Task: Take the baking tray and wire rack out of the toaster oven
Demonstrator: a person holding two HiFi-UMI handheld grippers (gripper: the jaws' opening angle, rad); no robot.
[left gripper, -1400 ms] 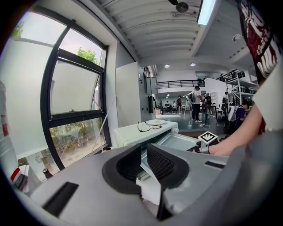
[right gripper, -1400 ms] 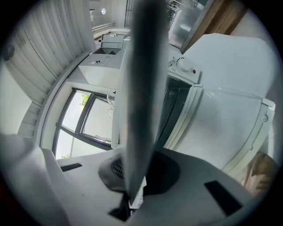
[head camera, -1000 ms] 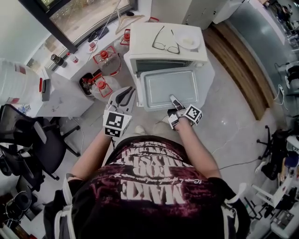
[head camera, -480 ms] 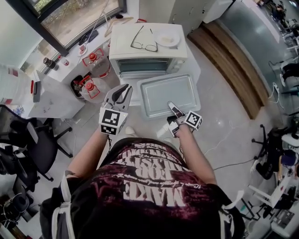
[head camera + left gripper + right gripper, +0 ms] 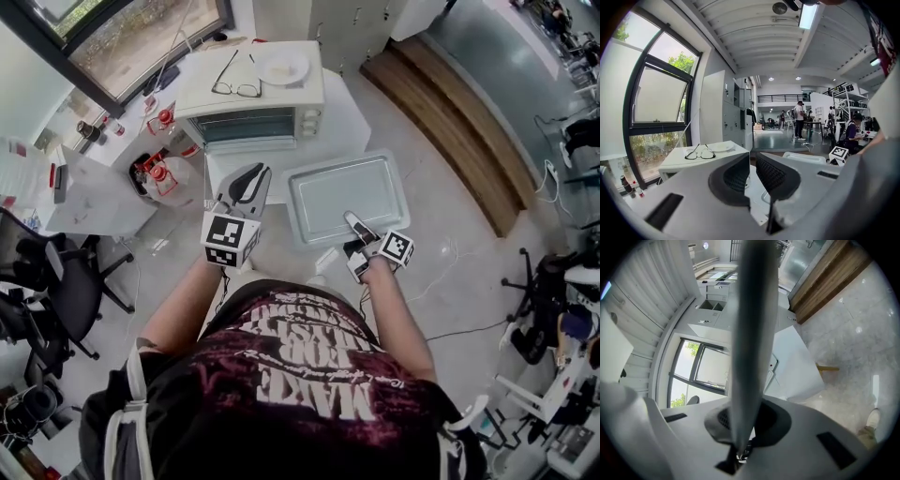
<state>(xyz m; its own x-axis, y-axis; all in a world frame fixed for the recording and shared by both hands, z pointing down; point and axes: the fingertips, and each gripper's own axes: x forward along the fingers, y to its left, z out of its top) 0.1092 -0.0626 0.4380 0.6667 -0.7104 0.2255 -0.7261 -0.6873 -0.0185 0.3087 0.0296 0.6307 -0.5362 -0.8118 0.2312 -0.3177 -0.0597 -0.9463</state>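
The white toaster oven [image 5: 253,103] stands on a low white table [image 5: 361,117]; its opening faces me, too dark to see inside. The grey baking tray [image 5: 349,192] hangs level over the floor, well clear of the oven. My right gripper [image 5: 358,228] is shut on the middle of its near rim. In the right gripper view the tray [image 5: 752,329] runs edge-on between the jaws of my right gripper [image 5: 739,448]. My left gripper [image 5: 246,183] floats left of the tray, open a little and holding nothing. Its pads [image 5: 736,174] frame only the oven [image 5: 701,159] beyond.
Glasses [image 5: 236,86] and a white plate [image 5: 283,67] lie on the oven's top. Red-capped bottles [image 5: 159,173] stand on the floor at the left, near a black office chair [image 5: 56,291]. A wooden step [image 5: 450,103] runs along the right.
The tray has come away from the oven and toward me in the right gripper. Both grippers and I have backed off from the oven, which now sits farther up the head view.
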